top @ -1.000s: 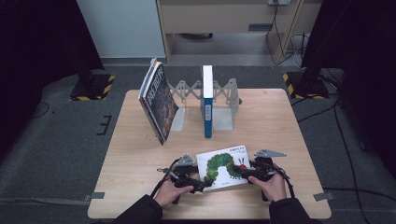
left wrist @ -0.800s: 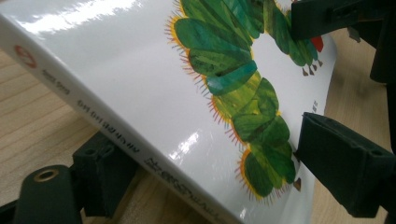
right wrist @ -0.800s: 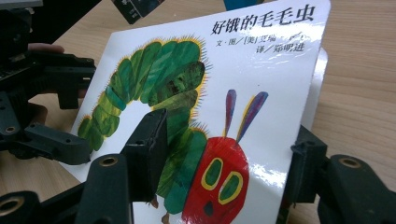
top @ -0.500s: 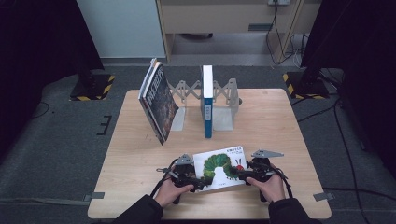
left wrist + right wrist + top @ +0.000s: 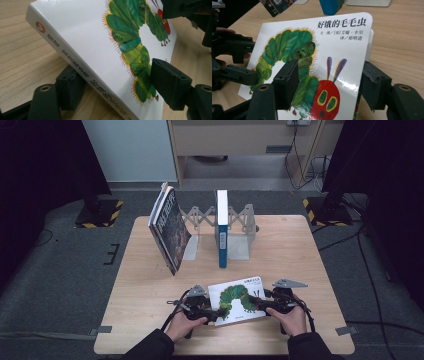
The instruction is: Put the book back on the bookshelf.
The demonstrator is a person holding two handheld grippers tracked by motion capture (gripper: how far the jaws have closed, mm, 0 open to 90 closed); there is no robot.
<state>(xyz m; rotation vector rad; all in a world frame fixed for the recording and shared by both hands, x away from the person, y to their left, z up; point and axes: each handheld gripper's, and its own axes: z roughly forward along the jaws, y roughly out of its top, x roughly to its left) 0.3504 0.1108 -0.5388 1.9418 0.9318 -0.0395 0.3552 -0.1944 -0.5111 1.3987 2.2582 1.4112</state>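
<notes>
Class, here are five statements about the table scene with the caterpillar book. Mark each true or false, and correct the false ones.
1. The caterpillar book lies between the left gripper and the right gripper. True.
2. The caterpillar's head is blue. False: it is red, with yellow and green eyes.
3. A blue book stands upright in the grey book stand. True.
4. The dark book lies flat on the table. False: it stands tilted at the stand's left end.
5. The left gripper has one jaw under the caterpillar book and one over its cover. True.
</notes>
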